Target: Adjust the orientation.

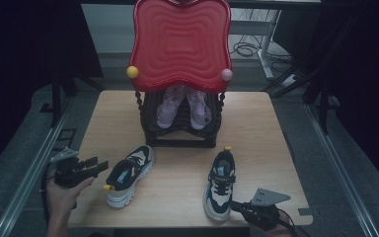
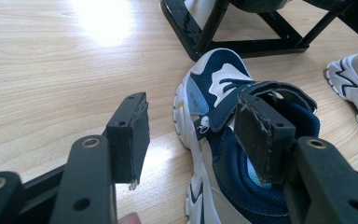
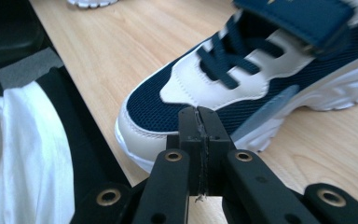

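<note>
At the table's front-left corner, a hand holds the left gripper with its jaws spread wide, pointing right toward the left shoe. In the left gripper view the gripper is just beside that shoe — one pad over bare wood, the other pad above the shoe's strap and opening; whether it touches the shoe cannot be told.

The left shoe lies near the front edge, left of centre, angled with its toe toward the back. Behind it, at the middle of the back edge, a black rack carries a pair of pink sandals under a red wavy top.

The right shoe sits right of centre, its toe at the front edge and its heel pointing back. The right gripper is just beside that toe at the front edge — in the right gripper view the gripper has its jaws pressed together on nothing, with the shoe's toe directly ahead.
</note>
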